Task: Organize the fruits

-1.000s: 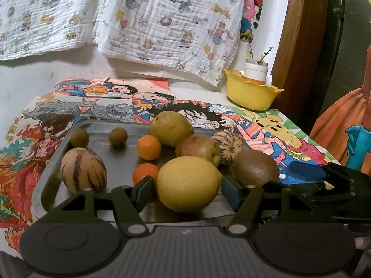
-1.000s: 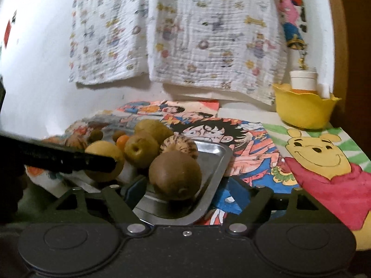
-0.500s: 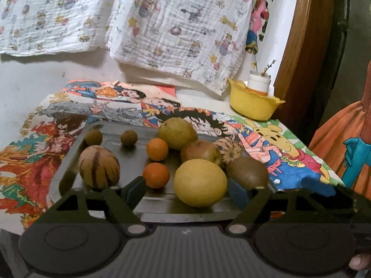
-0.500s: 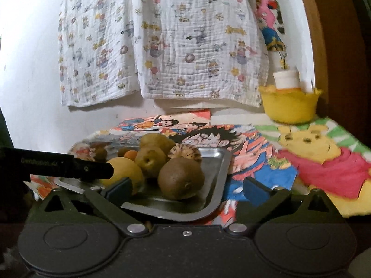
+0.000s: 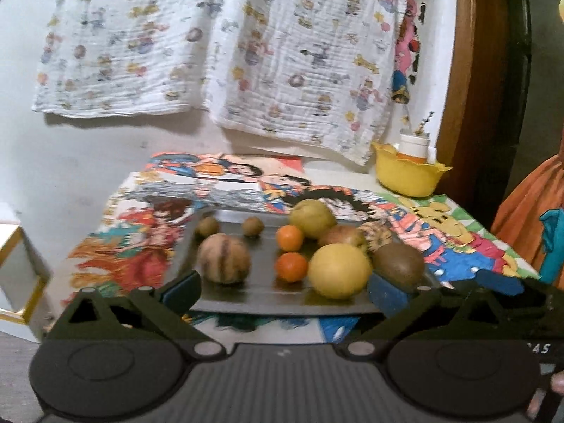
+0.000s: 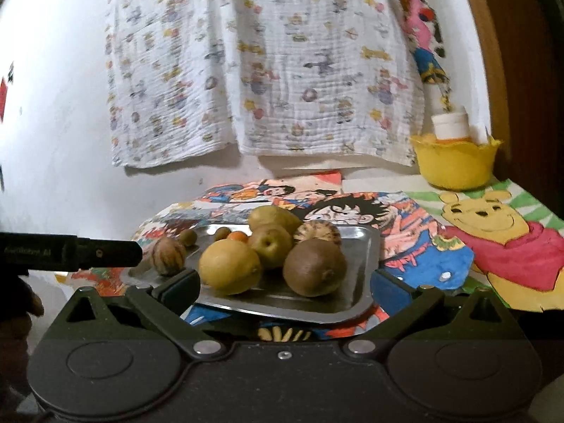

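left tool (image 5: 283, 290): wide open, nothing between the pads, hanging just short of the tray's near edge

right tool (image 6: 285, 290): same deal, spread wide and empty, parked in front of the tray's near right corner

tray (image 5: 268, 303): metal one sitting on the cartoon-print cloth (image 5: 148, 232) over the counter, dead ahead of both tools

big yellow fruit (image 5: 339, 270): closest thing to the left tool, just beyond the gap and a bit right of centre

kiwi (image 6: 314, 267): right in line with the right tool's gap, near the front of the tray, so probably the easiest first grab for that side

striped melon-ish fruit (image 5: 224, 263): front left of the tray, just past the left tool's left finger

two oranges (image 5: 291, 267): small ones, one behind the other, mid tray

pear (image 5: 312, 218): further back, with a reddish apple (image 5: 347, 237) in front of it and a second striped fruit (image 6: 317, 232) off to the right, all bunched close together

two small brown fruits (image 5: 208, 226): far back left of the tray, apart from the pile

yellow bowl (image 6: 454, 162): way off ahead and to the right by the wall, has a white bottle in it, might be the destination but honestly can't tell

progress: looks like basically nothing sorted yet imo, all the fruit is on the one tray in a mixed pile and neither tool has picked anything

what's left: pretty much everything, grouping the fruit or moving it wherever it's meant to go
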Motion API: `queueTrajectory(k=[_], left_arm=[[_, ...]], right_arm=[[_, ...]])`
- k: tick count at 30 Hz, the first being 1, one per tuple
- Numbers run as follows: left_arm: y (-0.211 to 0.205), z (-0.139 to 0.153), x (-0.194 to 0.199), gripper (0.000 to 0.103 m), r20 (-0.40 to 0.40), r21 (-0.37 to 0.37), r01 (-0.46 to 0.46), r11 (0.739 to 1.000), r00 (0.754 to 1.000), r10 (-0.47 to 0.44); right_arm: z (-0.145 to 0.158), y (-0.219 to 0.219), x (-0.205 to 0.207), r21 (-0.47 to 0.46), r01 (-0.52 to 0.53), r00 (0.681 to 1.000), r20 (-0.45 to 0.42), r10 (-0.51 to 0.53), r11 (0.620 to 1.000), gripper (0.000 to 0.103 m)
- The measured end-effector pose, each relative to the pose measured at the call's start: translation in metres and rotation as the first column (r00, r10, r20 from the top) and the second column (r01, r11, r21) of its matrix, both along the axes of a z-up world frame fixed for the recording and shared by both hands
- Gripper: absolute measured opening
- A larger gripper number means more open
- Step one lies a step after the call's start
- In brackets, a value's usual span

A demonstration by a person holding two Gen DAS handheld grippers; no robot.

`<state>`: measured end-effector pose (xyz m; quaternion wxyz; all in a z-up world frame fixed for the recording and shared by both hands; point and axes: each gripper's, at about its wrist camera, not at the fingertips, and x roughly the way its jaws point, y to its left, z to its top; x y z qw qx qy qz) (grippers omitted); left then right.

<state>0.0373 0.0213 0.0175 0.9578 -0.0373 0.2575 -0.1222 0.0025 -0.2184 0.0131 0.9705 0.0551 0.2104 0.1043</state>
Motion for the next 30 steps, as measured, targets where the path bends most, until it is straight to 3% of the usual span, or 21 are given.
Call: queueTrajectory(k=[6, 10, 14, 30], left_arm=[[0.011, -0.013, -0.018, 0.102, -0.076, 0.064, -0.032, 0.997, 0.996, 0.037], [0.016, -0.02, -0.027, 0.103, -0.099, 0.053, -0.05, 0.997, 0.994, 0.055], [0.02, -0.018, -0.034, 0.102, -0.085, 0.057, -0.066, 0.996, 0.994, 0.07], [0.021, -0.018, -0.037, 0.103, -0.088, 0.062, -0.077, 0.995, 0.993, 0.082]], right_arm=[[0.0, 0.013, -0.013, -0.074, -0.04, 0.999, -0.016, 0.039, 0.996, 0.102], [-0.002, 0.012, -0.016, -0.027, -0.037, 0.997, -0.071, 0.035, 0.999, 0.102], [-0.003, 0.011, -0.019, 0.015, -0.04, 0.996, -0.085, 0.041, 0.999, 0.102], [-0.005, 0.013, -0.019, -0.012, -0.026, 0.997, -0.077, 0.025, 1.0, 0.102]])
